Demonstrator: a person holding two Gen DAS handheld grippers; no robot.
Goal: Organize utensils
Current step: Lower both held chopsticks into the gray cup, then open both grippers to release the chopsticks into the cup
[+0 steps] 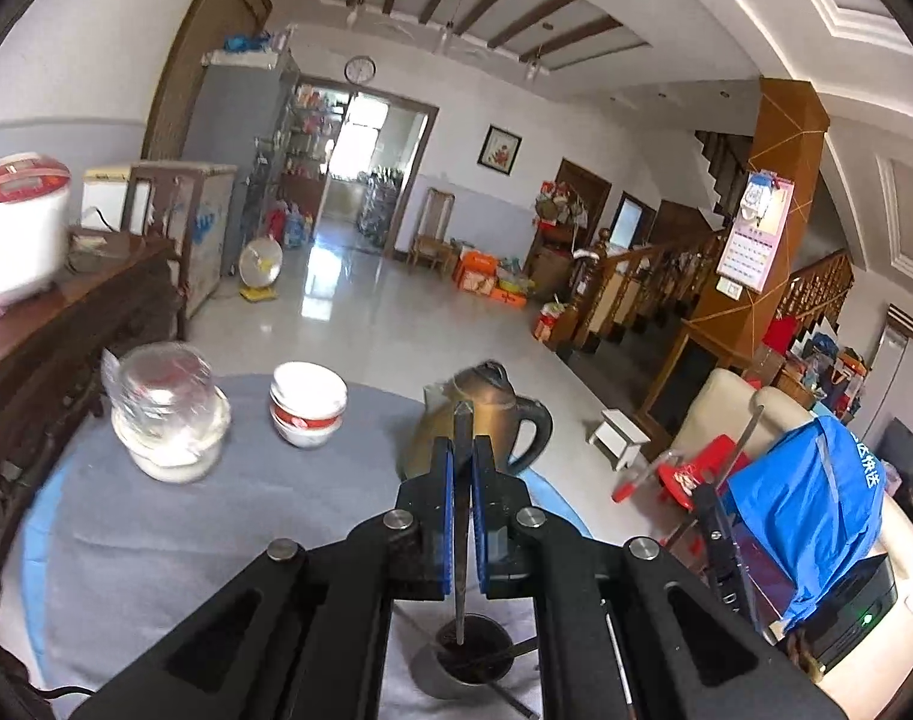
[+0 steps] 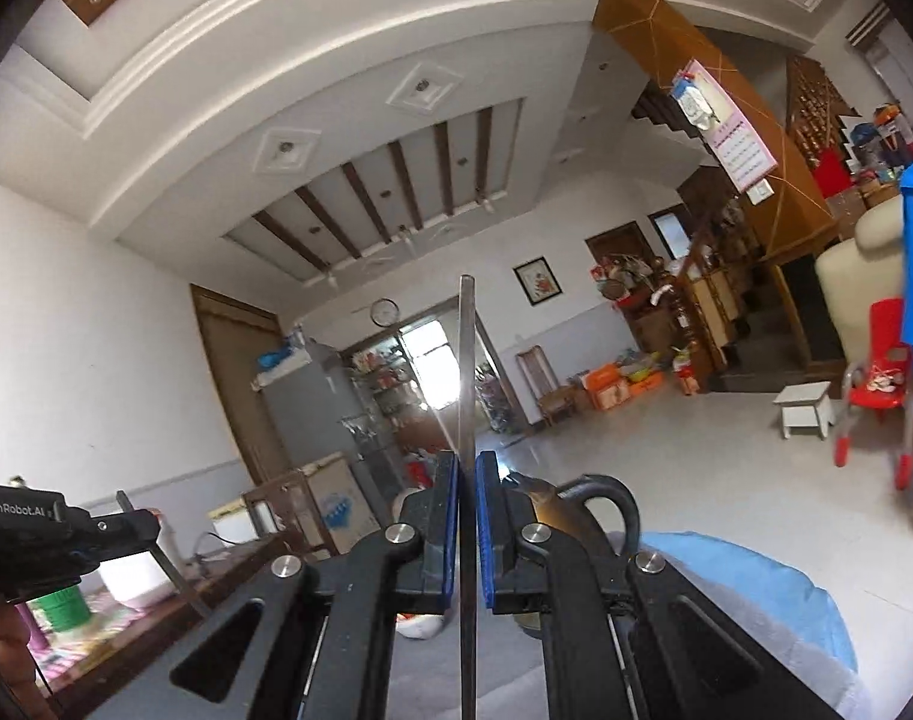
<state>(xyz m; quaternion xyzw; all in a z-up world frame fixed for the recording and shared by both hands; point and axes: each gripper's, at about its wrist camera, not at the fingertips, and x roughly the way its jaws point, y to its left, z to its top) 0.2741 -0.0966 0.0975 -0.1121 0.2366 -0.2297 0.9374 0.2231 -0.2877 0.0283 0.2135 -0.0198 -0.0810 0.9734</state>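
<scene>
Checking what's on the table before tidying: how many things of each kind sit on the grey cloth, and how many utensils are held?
Glass jar: 1
Stacked bowls: 2
Kettle: 1
Metal cup: 1
Held chopsticks: 2, left and right
Total: 7

Your grippers (image 1: 463,462) (image 2: 466,480) are black linkages with silver pivot bolts, blue pads (image 2: 486,516), white "GenRobot.AI" lettering at 9 o'clock.

Left wrist view angled down across the table (image 1: 156,528), right wrist view tilted ceilingward, both sharing the kettle (image 1: 486,414).
</scene>
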